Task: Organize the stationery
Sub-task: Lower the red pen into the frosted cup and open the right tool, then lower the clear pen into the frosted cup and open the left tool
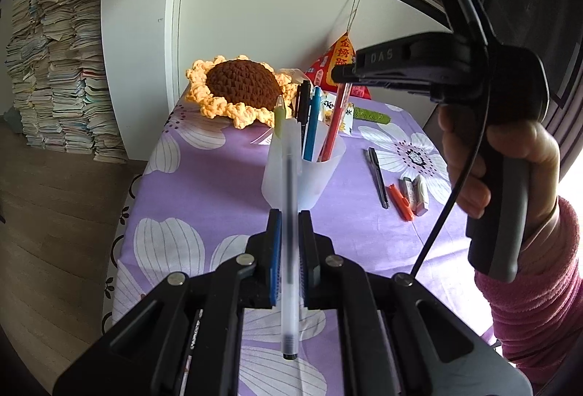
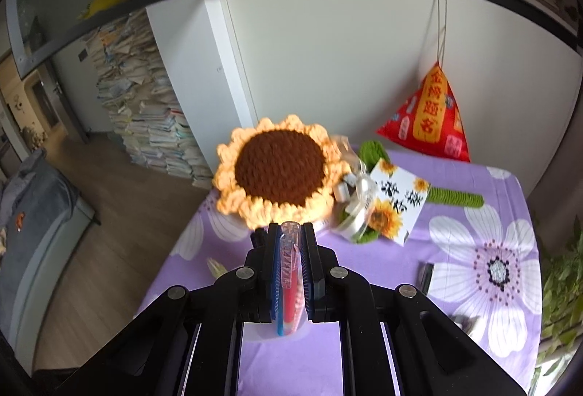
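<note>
Our left gripper (image 1: 289, 224) clenches a clear pen (image 1: 290, 250) just before the translucent cup (image 1: 320, 173) on the counter (image 1: 204, 192); our right gripper (image 2: 290, 235) grips a red pen (image 2: 290, 286) standing in it

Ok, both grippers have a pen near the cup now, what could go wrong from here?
1. The left gripper grips the clear pen near its middle, and the translucent cup already holds several pens; it could snag on them or tip the light cup.
2. The right gripper holds the red pen right above the same cup. Two grippers converging there could collide.
3. Blur makes the clear pen's tip alignment hard to judge.
</note>
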